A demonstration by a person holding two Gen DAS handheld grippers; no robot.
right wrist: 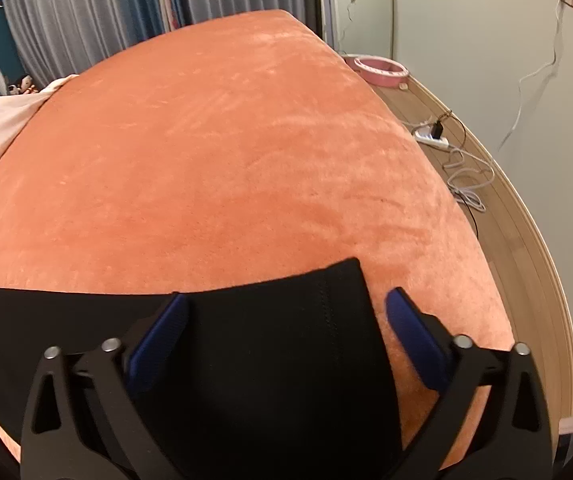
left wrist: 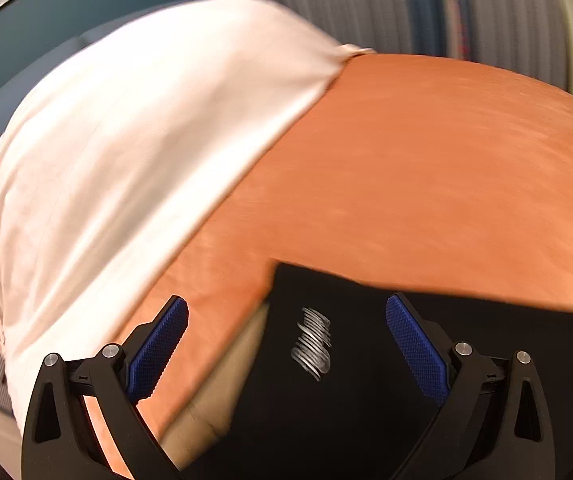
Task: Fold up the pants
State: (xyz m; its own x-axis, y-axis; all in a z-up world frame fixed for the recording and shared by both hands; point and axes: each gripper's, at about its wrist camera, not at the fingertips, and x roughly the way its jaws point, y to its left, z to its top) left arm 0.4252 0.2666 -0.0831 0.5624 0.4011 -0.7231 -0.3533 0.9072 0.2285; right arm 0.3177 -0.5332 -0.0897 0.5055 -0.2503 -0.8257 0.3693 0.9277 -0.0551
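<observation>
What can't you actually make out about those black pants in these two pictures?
- Full shape of the black pants: both views, cut off by the bottom edge and hidden behind the fingers.
- Silver print: left wrist view, smeared by motion blur, unreadable.
- How many layers are folded: neither view shows.

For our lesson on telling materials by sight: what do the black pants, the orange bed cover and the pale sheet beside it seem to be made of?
Black pants: probably a smooth, matte knit; a fine stitched seam shows, with a silvery print in the left wrist view.
Orange bed cover: plush, velvety pile; brushed streaks catch the light.
Pale sheet: thin, smooth woven cloth, possibly cotton, with soft creases; blur leaves this uncertain.
</observation>
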